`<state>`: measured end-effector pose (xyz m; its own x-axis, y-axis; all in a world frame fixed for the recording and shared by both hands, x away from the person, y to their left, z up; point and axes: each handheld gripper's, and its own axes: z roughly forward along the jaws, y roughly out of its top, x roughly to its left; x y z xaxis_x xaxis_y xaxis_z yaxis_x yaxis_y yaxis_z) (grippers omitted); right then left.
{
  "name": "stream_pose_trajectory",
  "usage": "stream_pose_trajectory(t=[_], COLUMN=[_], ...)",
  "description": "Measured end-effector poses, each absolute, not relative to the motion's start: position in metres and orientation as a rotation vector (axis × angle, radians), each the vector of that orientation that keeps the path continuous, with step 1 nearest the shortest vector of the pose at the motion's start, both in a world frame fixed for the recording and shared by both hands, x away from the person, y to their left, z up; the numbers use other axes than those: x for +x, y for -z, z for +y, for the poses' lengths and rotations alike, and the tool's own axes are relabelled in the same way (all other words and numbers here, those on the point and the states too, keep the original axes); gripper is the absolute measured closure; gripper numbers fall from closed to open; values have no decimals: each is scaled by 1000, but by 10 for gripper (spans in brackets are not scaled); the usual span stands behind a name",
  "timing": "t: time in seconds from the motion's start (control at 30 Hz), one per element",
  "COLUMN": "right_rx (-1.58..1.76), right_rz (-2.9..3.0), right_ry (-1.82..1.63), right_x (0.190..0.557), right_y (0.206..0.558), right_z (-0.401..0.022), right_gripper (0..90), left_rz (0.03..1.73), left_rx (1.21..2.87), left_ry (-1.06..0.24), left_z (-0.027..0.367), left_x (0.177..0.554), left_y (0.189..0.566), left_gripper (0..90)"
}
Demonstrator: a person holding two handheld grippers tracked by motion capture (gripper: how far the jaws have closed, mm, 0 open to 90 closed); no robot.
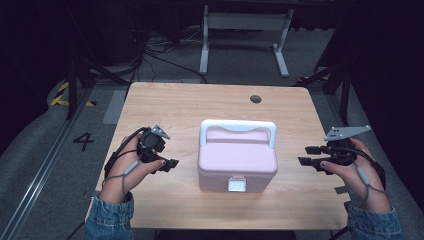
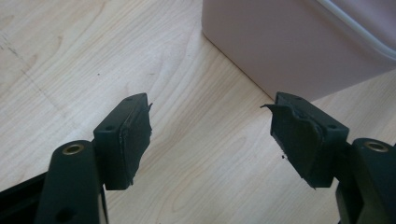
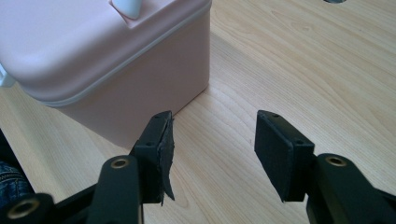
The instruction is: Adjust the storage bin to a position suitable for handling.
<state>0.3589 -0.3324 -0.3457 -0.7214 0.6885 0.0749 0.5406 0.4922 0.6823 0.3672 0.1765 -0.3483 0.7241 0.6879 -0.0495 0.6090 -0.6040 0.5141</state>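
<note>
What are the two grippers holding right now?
Nothing. The left gripper and the right gripper are both open and empty, one on each side of the pink box, not touching it.

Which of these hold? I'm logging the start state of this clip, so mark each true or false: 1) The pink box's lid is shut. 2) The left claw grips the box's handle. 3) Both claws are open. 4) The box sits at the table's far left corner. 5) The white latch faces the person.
1) True: the pink box has its lid down.
2) False: the left claw is beside the box, apart from it; the white handle is untouched.
3) True: the left claw and the right claw both stand open with nothing between their jaws.
4) False: the box sits near the middle of the table.
5) True: the white latch is on the near side.
</note>
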Motion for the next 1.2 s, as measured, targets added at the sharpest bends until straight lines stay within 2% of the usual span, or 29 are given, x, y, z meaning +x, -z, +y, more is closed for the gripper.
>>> stream_pose_trajectory(t=[0.2, 0.33, 0.67, 1.07, 1.2], right_rx=[1055, 1064, 1096, 1133, 1141], right_rz=[2523, 2525, 2507, 2496, 2500], right_ry=[-1043, -1040, -1030, -1016, -1013], right_x=[358, 357, 347, 338, 336], right_y=[346, 346, 348, 355, 357], right_z=[-333, -334, -341, -346, -346], right_gripper=[480, 478, 474, 465, 464], left_rz=[912, 881, 821, 761, 760], left_rx=[2381, 2328, 2157, 1988, 2025], left_ry=[-282, -277, -169, -217, -291], left_z=[174, 172, 152, 117, 107], left_x=[364, 365, 370, 388, 393], left_y=[342, 338, 329, 333, 338], left_gripper=[273, 273, 309, 303, 340])
